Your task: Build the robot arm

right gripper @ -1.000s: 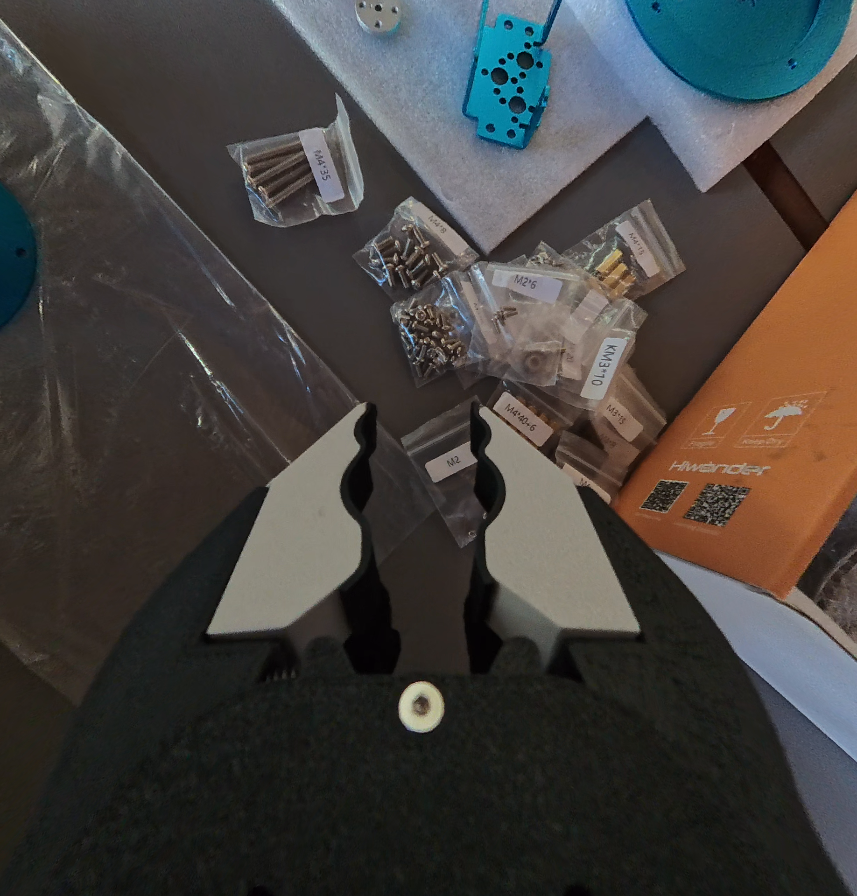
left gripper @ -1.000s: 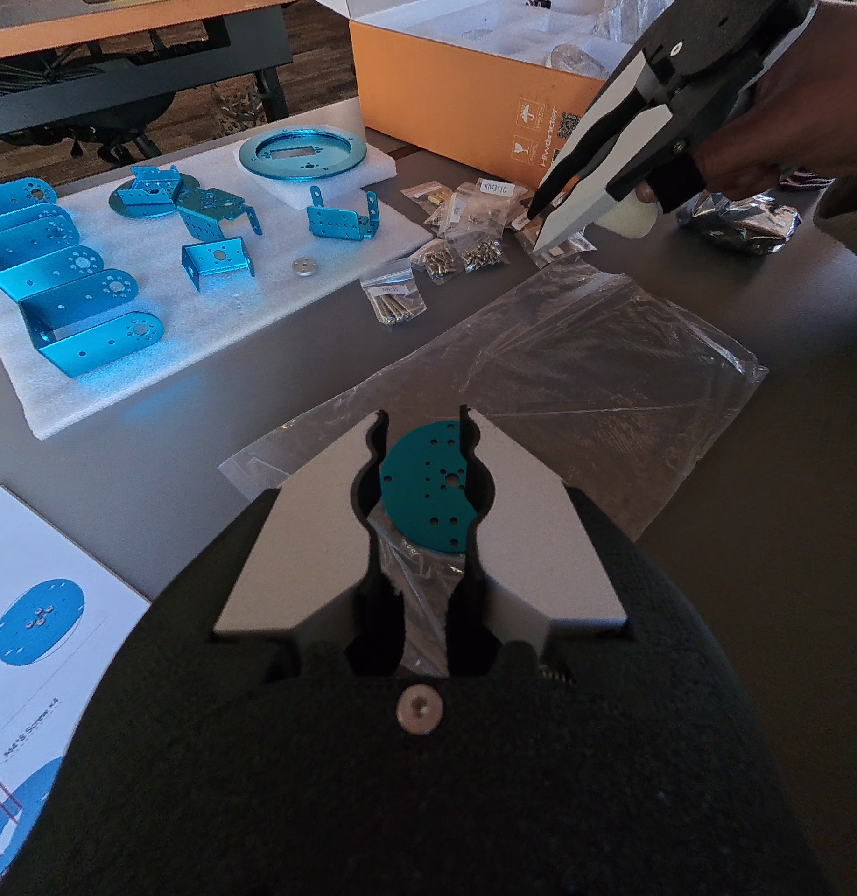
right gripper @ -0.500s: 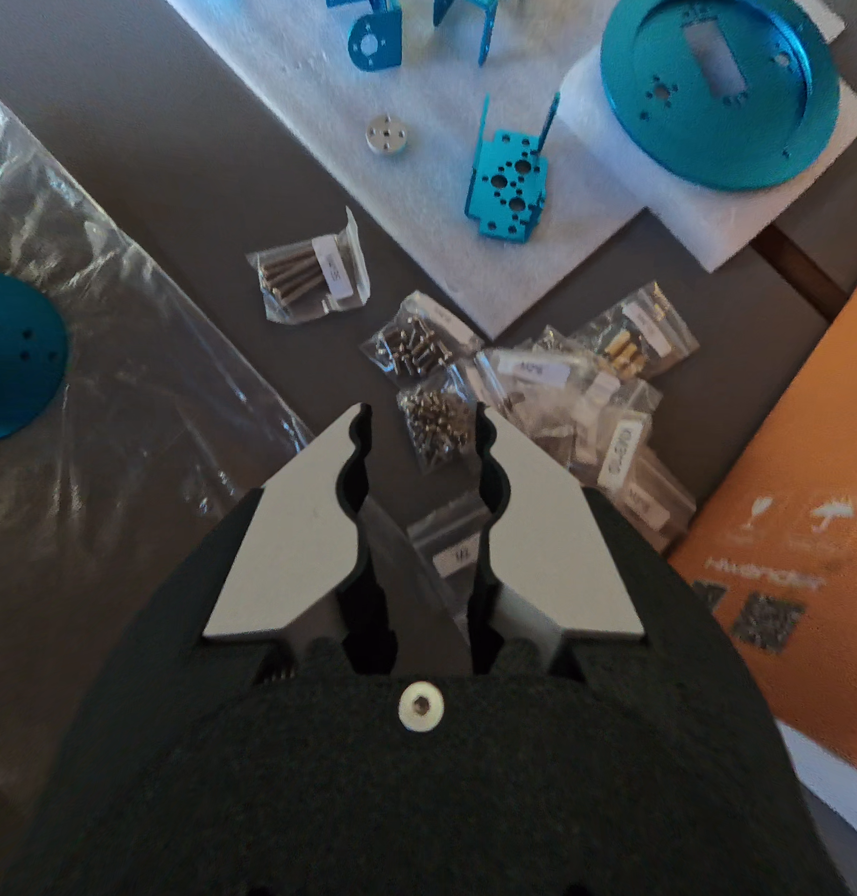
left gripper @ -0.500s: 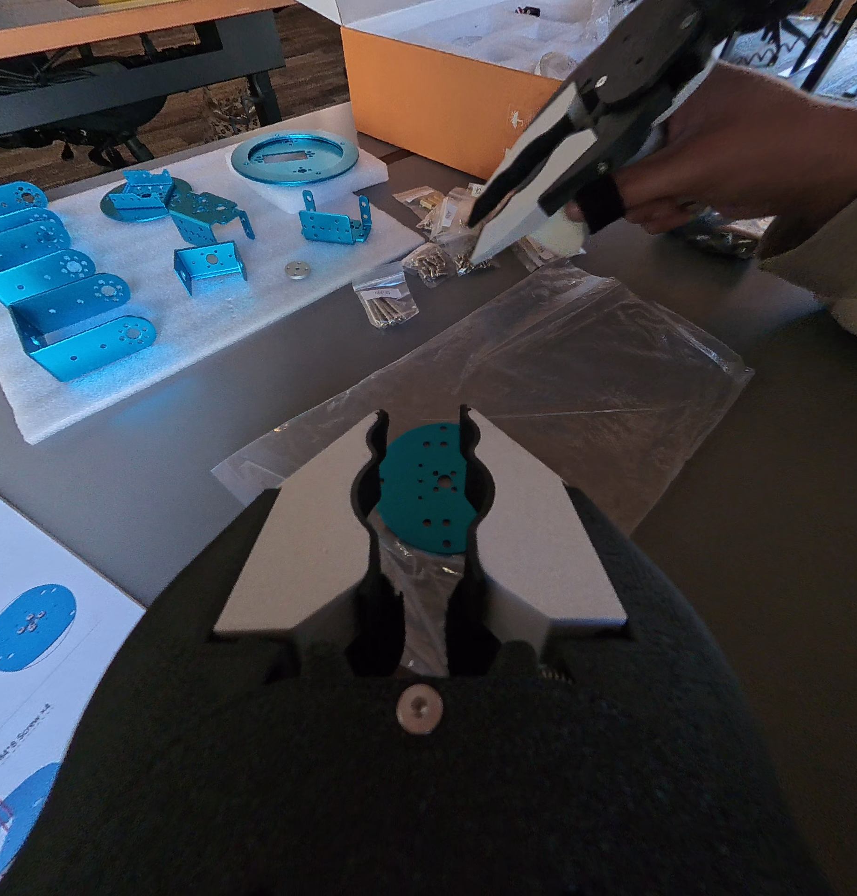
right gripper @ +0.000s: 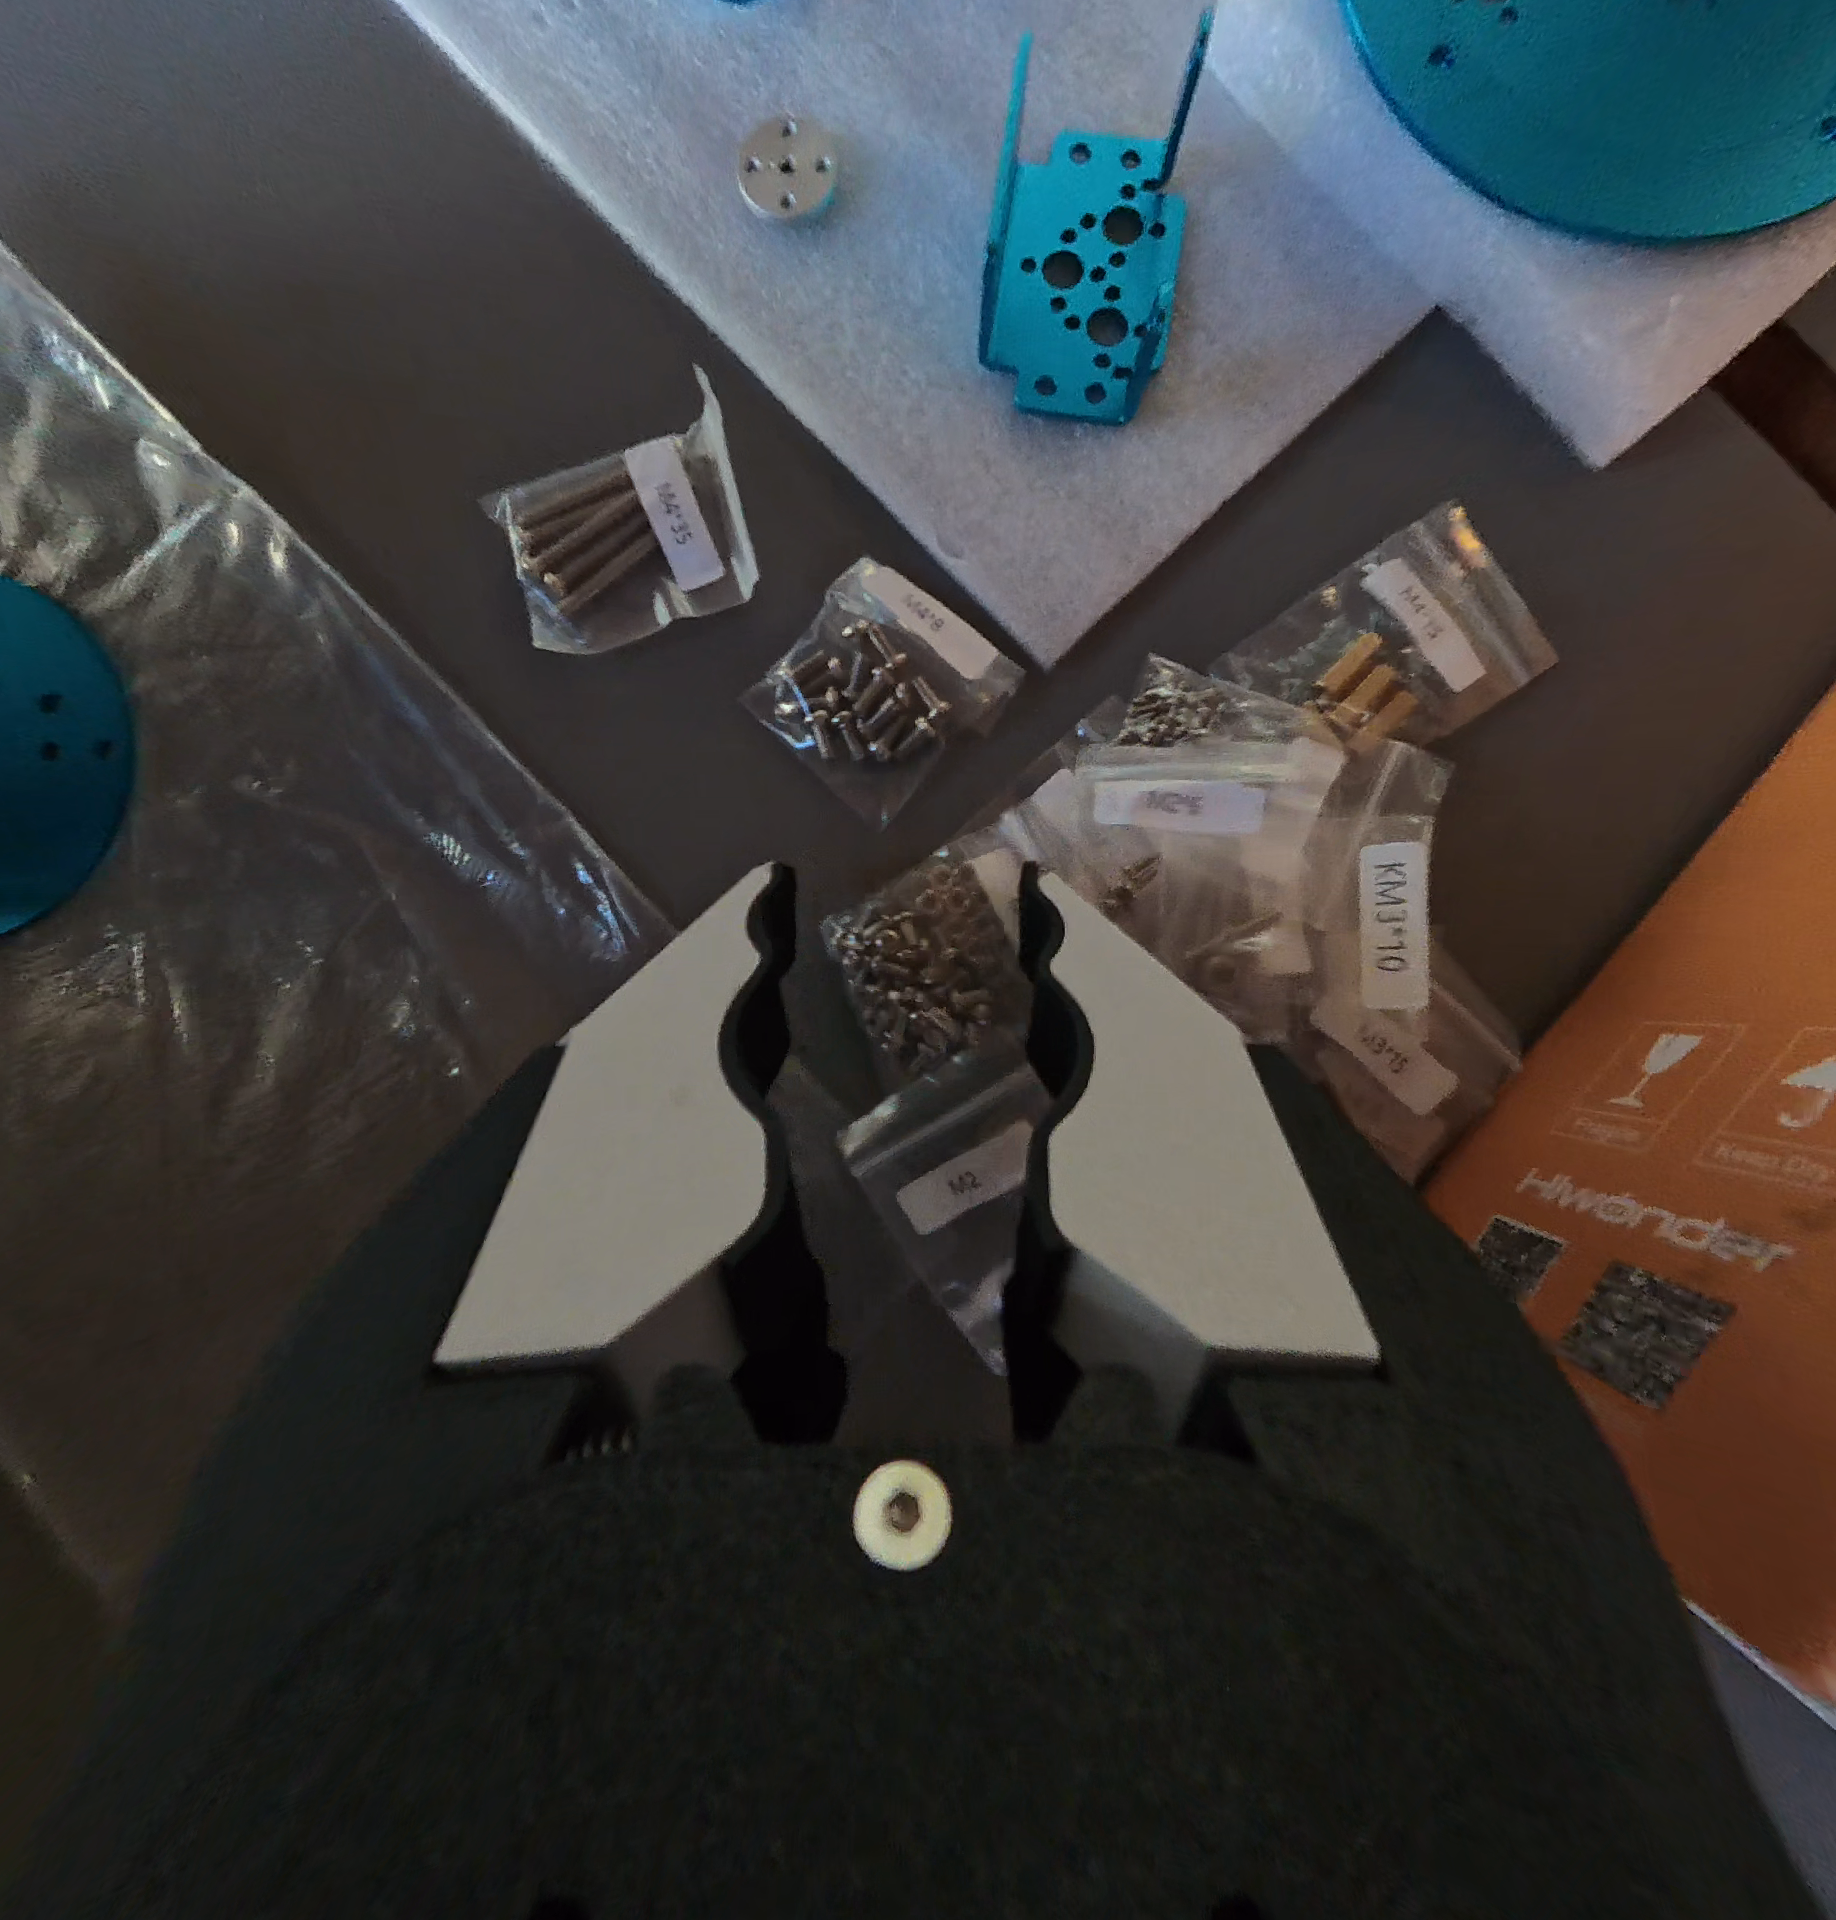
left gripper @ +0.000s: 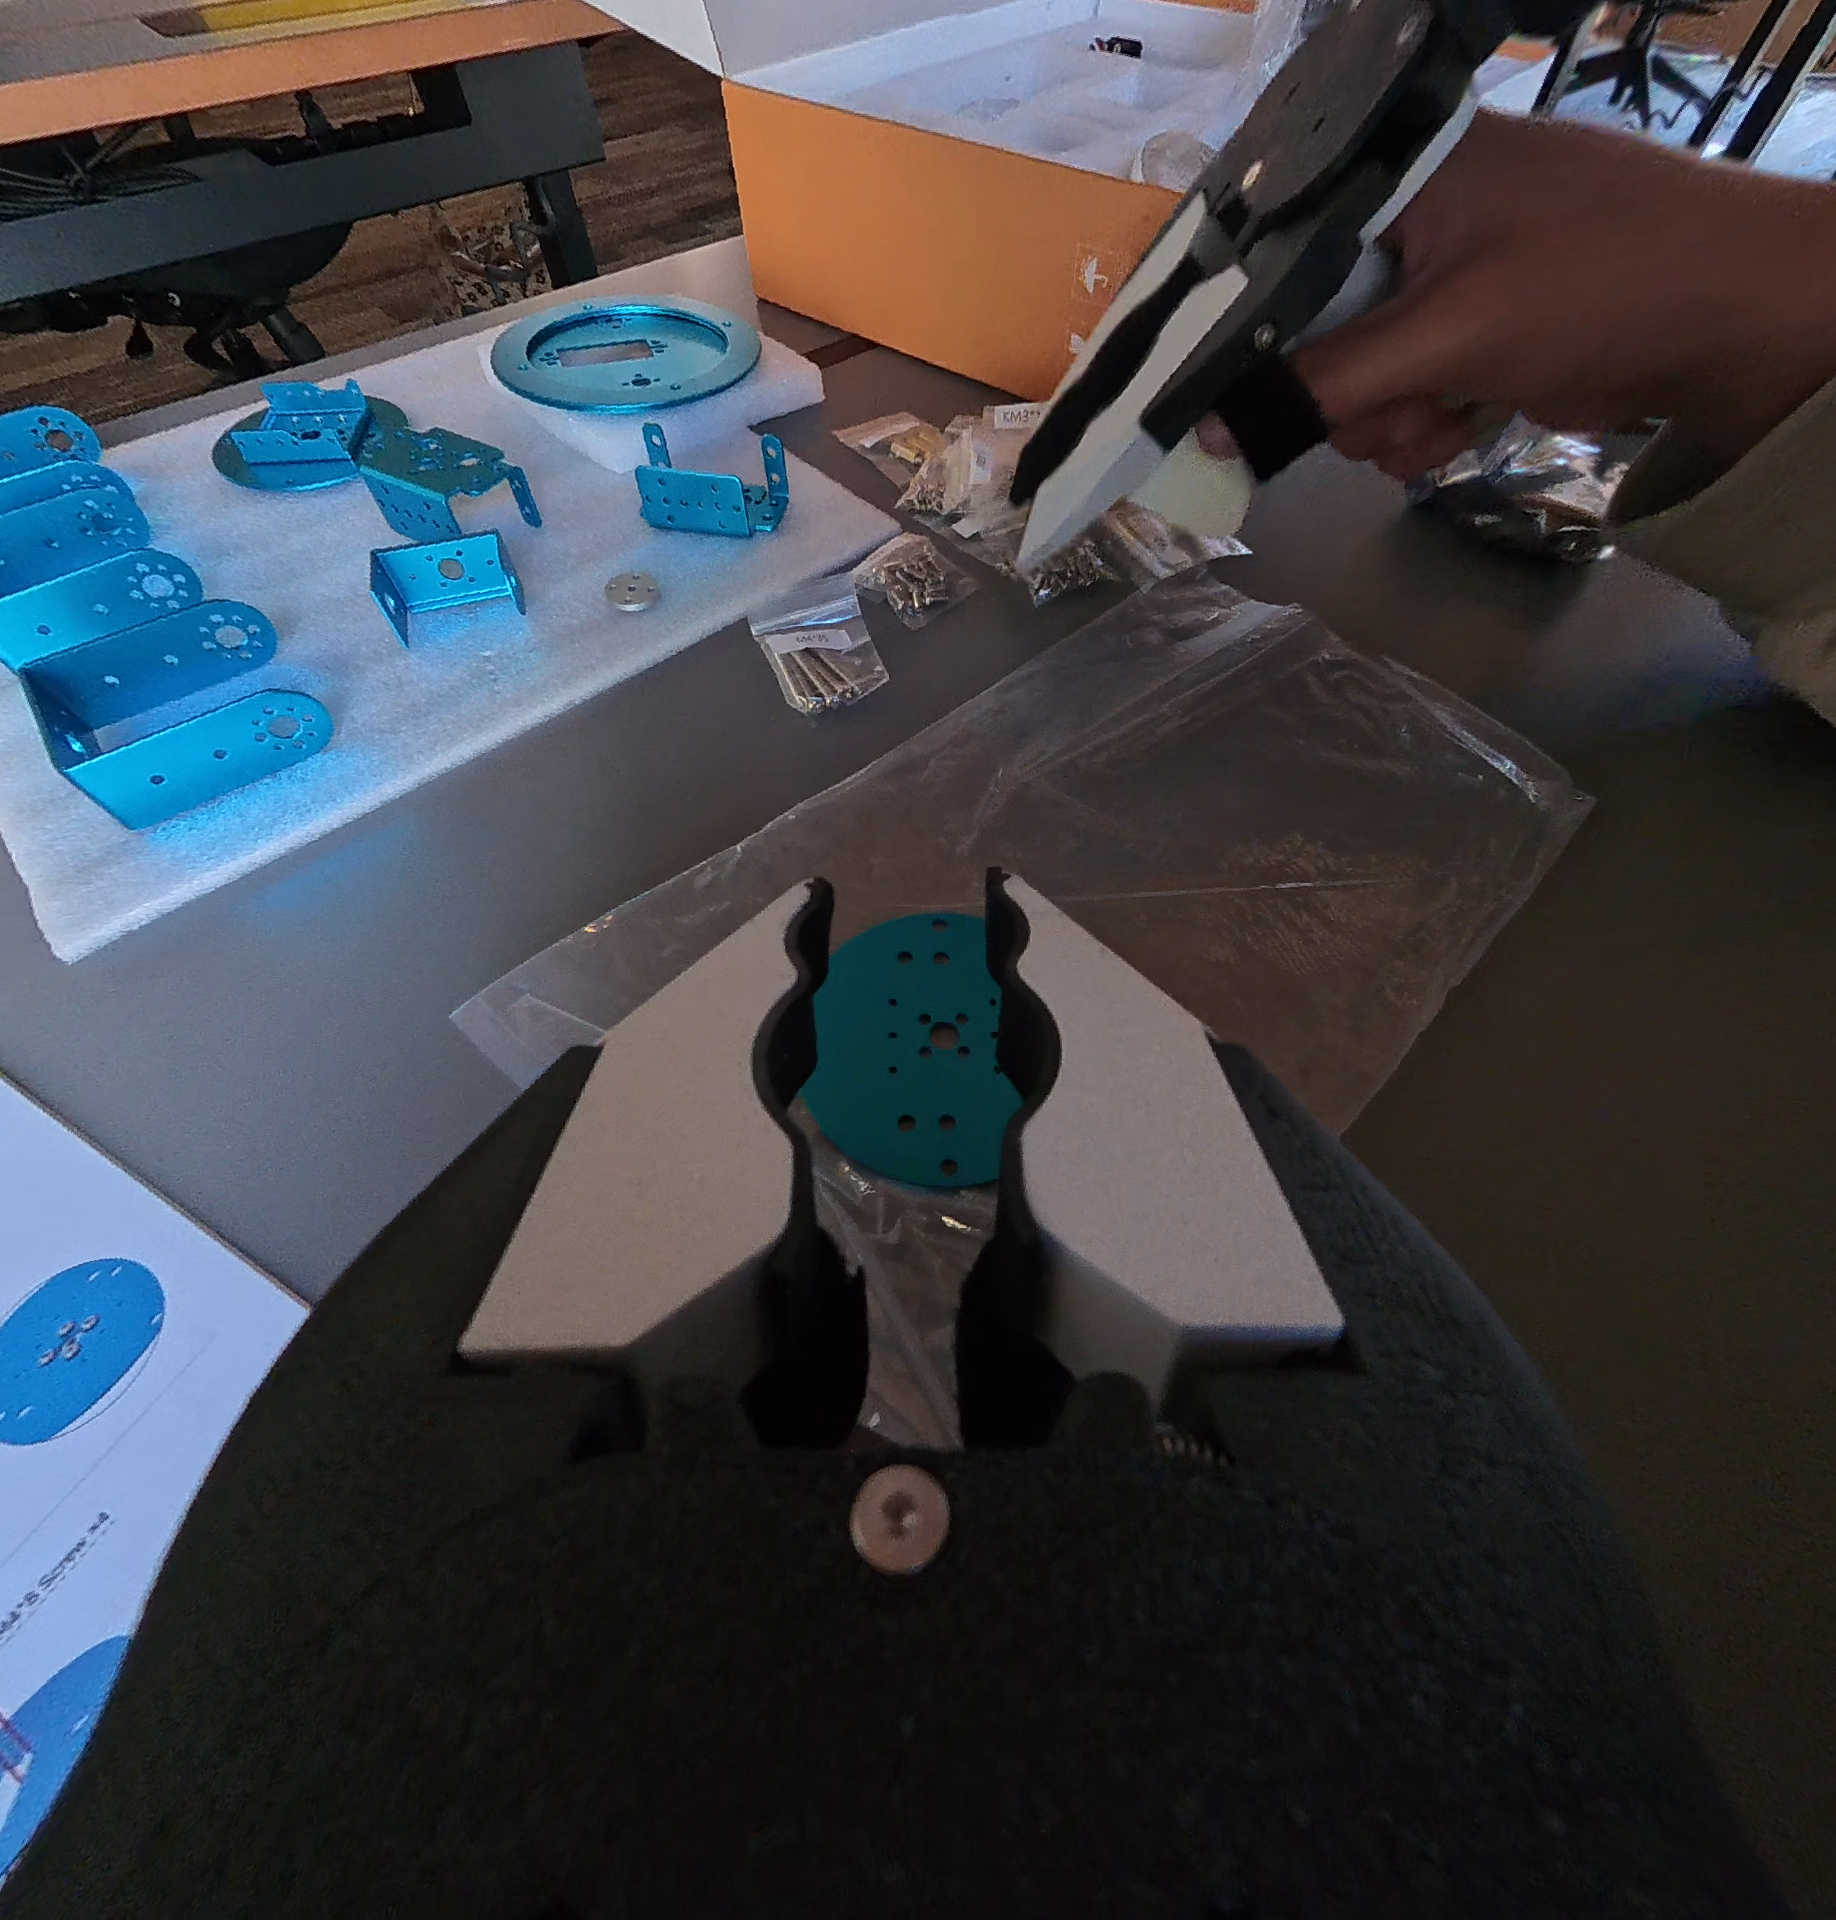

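My left gripper point(left gripper: 903, 888) is open and hovers low over a teal round plate with holes point(left gripper: 914, 1070), which lies on a clear plastic bag point(left gripper: 1257, 831); the plate shows between its fingers. My right gripper point(right gripper: 906, 878) is open and empty, its tips just above a heap of small clear bags of screws point(right gripper: 1205, 862). A bag of tiny silver screws point(right gripper: 924, 966) lies between its fingertips, and another small labelled bag point(right gripper: 955, 1184) lies under its jaws. The right gripper also shows in the left wrist view point(left gripper: 1033, 520), held by a hand. The teal plate also shows in the right wrist view point(right gripper: 31, 758).
A white foam sheet point(left gripper: 426, 686) holds several blue metal brackets point(left gripper: 155, 665), a silver hub point(left gripper: 631, 594) and a blue ring point(left gripper: 628, 353). An orange cardboard box point(left gripper: 924, 270) stands behind the screw bags. A bag of long screws point(right gripper: 613, 540) lies apart. A printed sheet point(left gripper: 72, 1351) lies at front left. The tips of one gripper are about 20 cm away from the tips of the other.
My right gripper has moved closer to the heap of screw bags, and its tips now frame the bag of tiny screws. My left gripper has barely moved over the teal plate.
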Tool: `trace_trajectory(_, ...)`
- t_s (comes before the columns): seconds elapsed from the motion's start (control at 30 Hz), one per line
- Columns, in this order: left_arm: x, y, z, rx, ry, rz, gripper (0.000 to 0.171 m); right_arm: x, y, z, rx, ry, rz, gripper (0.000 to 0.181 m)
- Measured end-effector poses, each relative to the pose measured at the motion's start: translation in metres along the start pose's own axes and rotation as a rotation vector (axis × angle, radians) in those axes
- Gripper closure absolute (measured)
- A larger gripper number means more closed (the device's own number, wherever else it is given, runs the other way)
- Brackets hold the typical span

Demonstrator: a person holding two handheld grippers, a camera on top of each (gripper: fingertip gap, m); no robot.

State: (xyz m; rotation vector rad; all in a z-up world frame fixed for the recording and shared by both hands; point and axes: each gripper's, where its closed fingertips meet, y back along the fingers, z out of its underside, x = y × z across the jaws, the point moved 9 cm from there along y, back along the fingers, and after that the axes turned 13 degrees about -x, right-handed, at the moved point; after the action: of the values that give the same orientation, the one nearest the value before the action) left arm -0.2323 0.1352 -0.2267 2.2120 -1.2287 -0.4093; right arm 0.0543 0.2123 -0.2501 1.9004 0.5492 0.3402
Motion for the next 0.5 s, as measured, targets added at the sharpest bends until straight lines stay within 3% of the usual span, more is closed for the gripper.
trace_trajectory(0.13,0.000,0.000,0.000,0.001,0.001,0.002,0.142,0.018,0.017,-0.006,0.057,-0.019,0.144,0.140)
trace_trajectory(0.2,0.000,0.001,0.000,0.004,0.001,0.005,0.142,0.023,0.007,-0.007,0.010,-0.038,0.122,0.129)
trace_trajectory(0.3,0.001,0.001,0.000,0.002,-0.002,0.004,0.142,0.027,-0.009,-0.004,-0.035,-0.049,0.137,0.130)
trace_trajectory(0.5,0.000,0.002,-0.001,0.010,0.004,0.003,0.142,0.026,0.006,0.005,-0.069,-0.008,0.273,0.179)
